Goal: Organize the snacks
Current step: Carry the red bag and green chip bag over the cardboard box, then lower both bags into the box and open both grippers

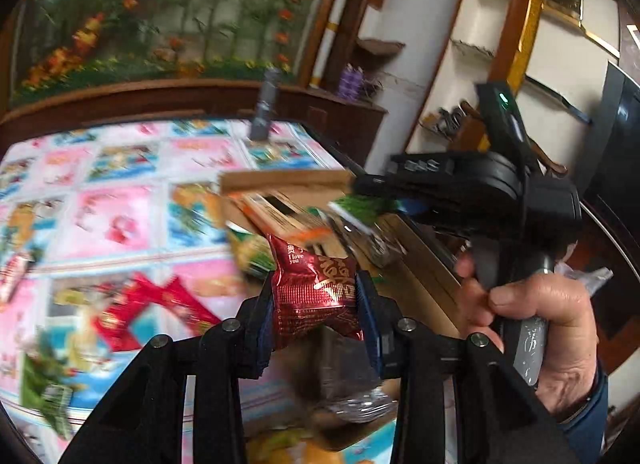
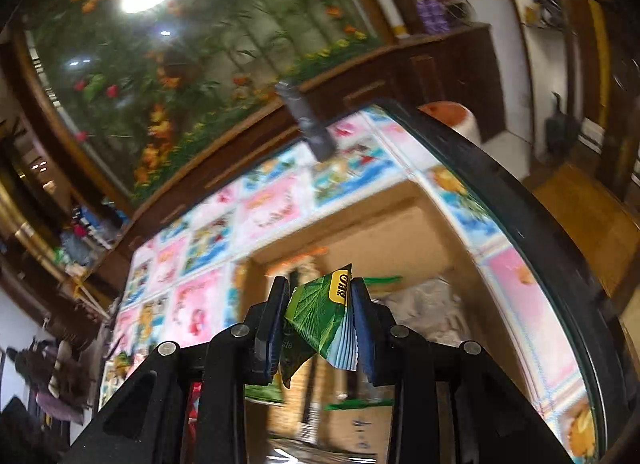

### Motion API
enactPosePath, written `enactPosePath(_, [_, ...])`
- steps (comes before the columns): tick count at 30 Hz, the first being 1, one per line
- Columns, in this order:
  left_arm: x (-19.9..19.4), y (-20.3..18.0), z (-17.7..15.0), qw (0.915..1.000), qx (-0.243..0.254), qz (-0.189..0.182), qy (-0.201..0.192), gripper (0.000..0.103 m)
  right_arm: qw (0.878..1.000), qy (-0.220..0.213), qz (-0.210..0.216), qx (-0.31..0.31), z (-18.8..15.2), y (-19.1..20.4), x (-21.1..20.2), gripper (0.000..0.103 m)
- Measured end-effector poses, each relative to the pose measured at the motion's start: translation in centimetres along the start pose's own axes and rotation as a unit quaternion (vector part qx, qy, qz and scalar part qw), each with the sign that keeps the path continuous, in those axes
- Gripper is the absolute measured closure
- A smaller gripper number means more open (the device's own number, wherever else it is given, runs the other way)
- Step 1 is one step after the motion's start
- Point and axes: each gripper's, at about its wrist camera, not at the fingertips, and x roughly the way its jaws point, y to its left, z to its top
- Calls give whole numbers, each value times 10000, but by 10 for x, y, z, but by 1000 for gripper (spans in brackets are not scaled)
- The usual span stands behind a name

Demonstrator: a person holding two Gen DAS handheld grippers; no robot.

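Jaws grip snacks: left gripper (image 1: pixel 315 300) a red packet (image 1: pixel 314 292), right gripper (image 2: pixel 320 318) a green packet (image 2: pixel 320 314).

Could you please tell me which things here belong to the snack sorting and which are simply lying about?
Part of the job:
- red snack packet in the left gripper
- green snack packet in the right gripper
- cardboard box
- loose snacks on the table

Just lying about:
- grey upright device
- purple flowers
- patterned tablecloth
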Motion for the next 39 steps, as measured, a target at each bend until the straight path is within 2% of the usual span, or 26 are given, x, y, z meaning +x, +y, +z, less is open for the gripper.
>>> enactPosePath(4, [20, -7, -11, 9994, 99, -114, 311, 67, 9996, 218, -157, -77, -3, -1, 8, 70])
enactPosePath(10, [27, -8, -18, 9990, 200, -48, 397, 67, 9984, 350, -359, -254, -10, 1, 15, 70])
enactPosePath(18, [25, -22, -22, 9985, 426, -58, 339, 67, 9965, 322, -582, -499, -12, 8, 16, 70])
enactPosePath(27, [25, -24, -22, 9984, 465, -70, 303, 67, 9972, 294, -560, -407, -13, 8, 15, 67])
enactPosePath(30, [24, -25, -21, 9986, 464, -89, 255, 64, 9973, 280, -553, -404, -12, 8, 14, 67])
enactPosePath(33, [19, -27, -19, 9987, 480, -103, 157, 56, 9974, 246, -562, -385, -11, 8, 13, 66])
enactPosePath(39, [14, -25, -16, 9989, 436, -150, 74, 54, 9981, 146, -488, -341, -9, 8, 9, 66])
